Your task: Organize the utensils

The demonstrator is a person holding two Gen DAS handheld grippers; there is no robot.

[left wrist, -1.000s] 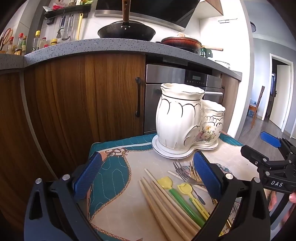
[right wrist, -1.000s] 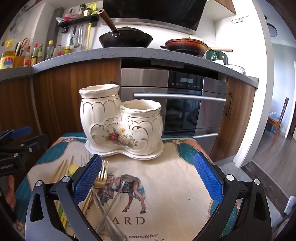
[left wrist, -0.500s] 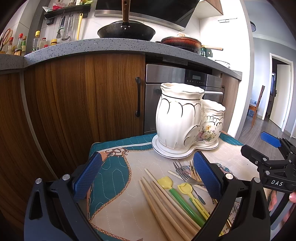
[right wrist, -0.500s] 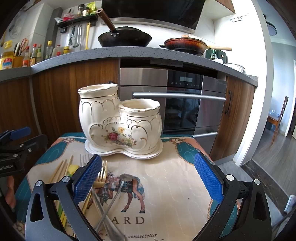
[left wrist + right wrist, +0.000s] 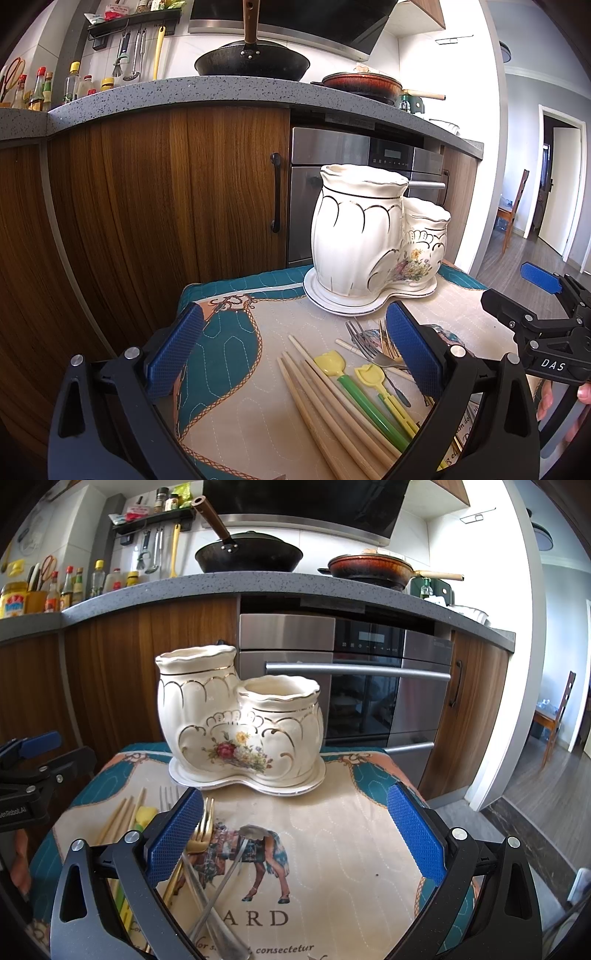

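Note:
A cream ceramic two-pot utensil holder (image 5: 369,240) (image 5: 240,723) stands empty on its saucer at the far side of a quilted mat (image 5: 236,406) (image 5: 351,849). Loose on the mat lie wooden chopsticks (image 5: 325,406) (image 5: 122,812), a green-handled yellow spoon (image 5: 354,391), a yellow spoon (image 5: 384,391), silver forks (image 5: 362,343), a gold fork (image 5: 201,830) and a silver spoon (image 5: 236,853). My left gripper (image 5: 291,362) is open and empty above the chopsticks. My right gripper (image 5: 295,842) is open and empty above the mat; it also shows in the left wrist view (image 5: 543,295).
Wooden cabinets (image 5: 166,221) and a steel oven (image 5: 351,686) stand right behind the mat. The grey counter (image 5: 221,587) above holds a black wok (image 5: 247,554) and a red pan (image 5: 369,566). Open floor lies to the right (image 5: 546,782).
The right wrist view has shifted slightly, with the holder sitting a little further left. The left gripper has barely moved. Both stay open.

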